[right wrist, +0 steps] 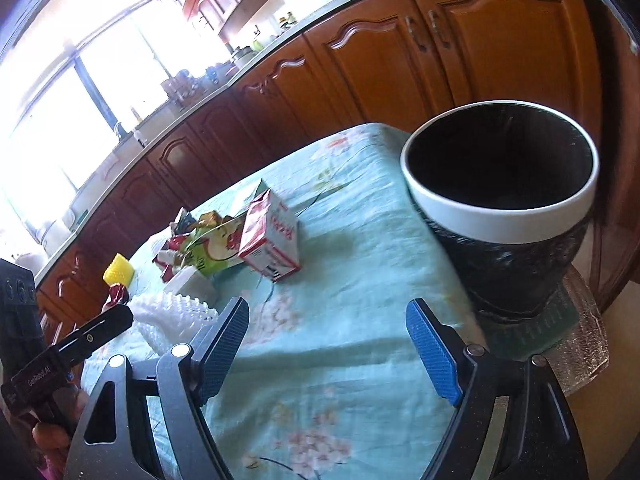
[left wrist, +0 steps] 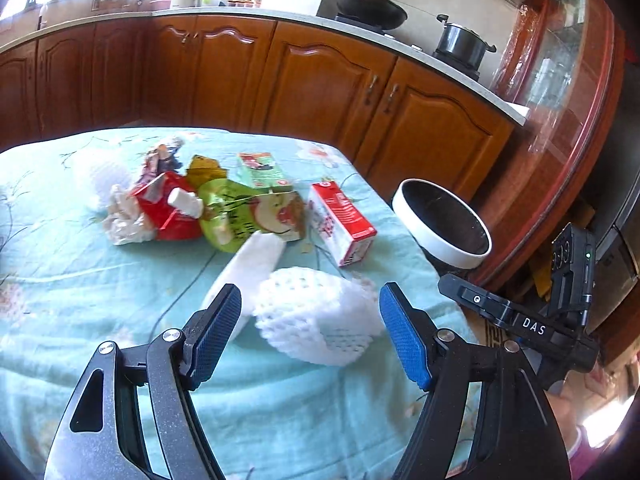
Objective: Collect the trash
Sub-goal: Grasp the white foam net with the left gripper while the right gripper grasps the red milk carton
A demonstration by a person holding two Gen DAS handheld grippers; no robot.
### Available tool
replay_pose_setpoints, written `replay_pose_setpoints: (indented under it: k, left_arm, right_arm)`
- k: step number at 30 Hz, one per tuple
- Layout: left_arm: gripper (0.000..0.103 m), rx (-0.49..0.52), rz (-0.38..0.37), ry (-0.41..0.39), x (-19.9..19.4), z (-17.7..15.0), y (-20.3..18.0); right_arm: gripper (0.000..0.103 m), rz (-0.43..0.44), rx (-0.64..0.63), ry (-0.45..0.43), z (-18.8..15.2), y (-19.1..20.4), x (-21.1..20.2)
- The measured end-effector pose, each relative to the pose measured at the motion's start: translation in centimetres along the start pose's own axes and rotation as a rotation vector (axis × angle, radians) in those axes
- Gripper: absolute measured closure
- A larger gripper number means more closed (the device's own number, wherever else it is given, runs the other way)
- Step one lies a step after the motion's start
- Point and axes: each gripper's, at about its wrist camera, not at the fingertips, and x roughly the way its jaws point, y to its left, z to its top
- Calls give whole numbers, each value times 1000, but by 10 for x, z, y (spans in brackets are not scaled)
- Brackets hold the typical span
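A white foam mesh fruit sleeve (left wrist: 320, 316) lay on the pale turquoise floral tablecloth (left wrist: 100, 300), directly ahead of the left gripper (left wrist: 310, 330), whose blue-padded fingers (left wrist: 216, 332) stood spread wide on either side of it without touching it. A flat white foam strip (left wrist: 252, 264) rested just behind the sleeve, touching it. Farther back sat a heap of litter: a green apple-print pouch (left wrist: 256, 212), a red-and-white milk carton (left wrist: 342, 224) lying on its side, a red wrapper (left wrist: 168, 208), a green juice box (left wrist: 262, 170) and crumpled white tissue (left wrist: 124, 220). A round bin with a white rim and black liner (left wrist: 444, 224) stood off the table's right edge, near the carton.

The right gripper (right wrist: 328, 340) hovered over bare cloth, its jaws likewise spread and holding nothing, with the bin just beyond its right finger. A yellow foam net (right wrist: 117, 274) lay at the far left of the table. Brown wooden cabinets (left wrist: 320, 76) ran behind the table.
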Motion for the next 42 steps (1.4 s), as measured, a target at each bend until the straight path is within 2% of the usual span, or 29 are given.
replay_pose_setpoints:
  k: [7, 15, 18, 20, 22, 24, 25, 26, 27, 32, 42]
  left_arm:
    - [26, 1, 32, 32, -5, -13, 26]
    - [26, -52, -24, 56, 0, -17, 24]
    - [27, -29, -19, 66, 10, -16, 13]
    - [37, -14, -13, 78, 19, -16, 8]
    - [66, -9, -20, 108, 29, -16, 8]
    - [81, -22, -24, 135, 39, -16, 11]
    - [84, -34, -30, 145, 43, -16, 13]
    - [86, -45, -32, 151, 45, -16, 16]
    - [90, -52, -32, 154, 46, -16, 18]
    - [94, -36, -40, 136, 42, -14, 14]
    - [95, 20, -70, 132, 56, 2, -19]
  right_arm:
    - [21, 17, -59, 28, -4, 25, 15]
    - [22, 12, -102, 32, 13, 33, 33]
    - [30, 10, -130, 39, 23, 38, 44]
    - [36, 14, -145, 55, 29, 41, 54]
    - [40, 14, -165, 75, 33, 45, 65]
    - [42, 17, -188, 96, 37, 50, 77]
    - [45, 19, -201, 103, 38, 53, 82]
    - [51, 16, -214, 108, 38, 55, 87]
    - [64, 5, -226, 113, 38, 57, 91]
    - [65, -10, -242, 83, 34, 56, 84]
    - [66, -40, -130, -14, 38, 9, 21]
